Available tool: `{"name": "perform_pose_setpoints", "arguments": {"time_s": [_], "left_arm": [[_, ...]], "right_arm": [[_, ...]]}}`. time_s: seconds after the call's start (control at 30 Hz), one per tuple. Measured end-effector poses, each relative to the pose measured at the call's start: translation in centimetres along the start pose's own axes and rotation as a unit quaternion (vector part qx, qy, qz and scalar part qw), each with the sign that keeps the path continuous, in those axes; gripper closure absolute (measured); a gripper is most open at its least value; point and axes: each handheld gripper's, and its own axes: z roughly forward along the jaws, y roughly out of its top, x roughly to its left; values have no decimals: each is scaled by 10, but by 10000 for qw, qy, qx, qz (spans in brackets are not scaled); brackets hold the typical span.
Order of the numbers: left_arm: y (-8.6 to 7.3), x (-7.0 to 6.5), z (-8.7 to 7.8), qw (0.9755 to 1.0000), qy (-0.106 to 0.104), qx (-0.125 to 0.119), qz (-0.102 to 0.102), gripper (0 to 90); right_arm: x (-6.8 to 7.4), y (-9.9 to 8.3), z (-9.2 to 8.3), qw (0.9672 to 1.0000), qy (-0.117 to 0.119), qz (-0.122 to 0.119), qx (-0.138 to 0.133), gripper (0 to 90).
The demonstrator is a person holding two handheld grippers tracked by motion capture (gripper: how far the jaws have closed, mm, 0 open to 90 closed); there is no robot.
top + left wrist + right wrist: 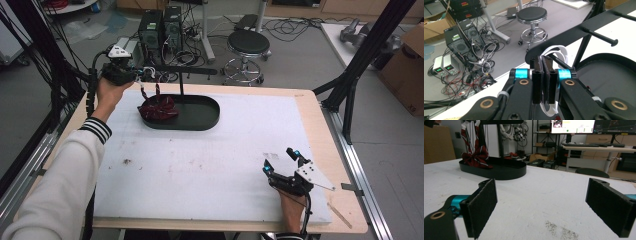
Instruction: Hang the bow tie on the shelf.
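High view has the left gripper [131,75] at upper left of the frame, clamped tight on the white strap [556,50] of a dark red bow tie [158,108], which droops onto the left end of the black oval tray [200,120] under the stand's crossbar [192,71]. Right gripper [283,162] sits low right on the white table mat [210,165], jaws spread wide, nothing between them.

The high view looks down from the near side; both gripper views sit low, probably sharing the black stand [186,111] [596,27] [499,167].
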Motion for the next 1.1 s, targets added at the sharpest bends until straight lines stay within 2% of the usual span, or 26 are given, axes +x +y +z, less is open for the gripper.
{"name": "perform_pose_setpoints", "arguments": {"time_s": [0.23,0.43,0.57,0.7,0.73,0.83,0.9,0.97,1.03,1.07,1.1], "left_arm": [[-2,0,0,9999,67,82,16,866],[-9,1,-1,9996,216,171,-9,812],[-16,4,-3,9991,379,174,-48,659],[-25,10,-4,9984,528,112,-161,313],[-28,12,-5,9983,535,60,-209,226],[-39,17,-12,9987,427,-116,-252,142],[-49,19,-18,9986,278,-269,-349,130],[-60,17,-27,9970,108,-593,-492,123],[-75,9,-41,9924,-123,-1042,-637,124],[-84,2,-48,9886,-292,-1288,-720,124],[-93,-5,-54,9864,-472,-1406,-715,124]], "right_arm": [[0,0,0,10000,6,6,-1,93],[0,0,0,10000,5,1,-5,94],[0,0,0,10000,-1,6,-1,94],[0,0,0,10000,-3,3,-4,93],[0,0,0,10000,-1,-3,-5,93],[0,0,0,10000,-7,-9,-11,94],[0,0,0,10000,-4,-13,-6,94],[0,0,0,10000,-4,-5,-6,94],[0,0,0,10000,5,-2,-8,94],[0,0,0,10000,-1,-2,-9,93],[0,0,0,10000,-1,-13,-9,94]]}}
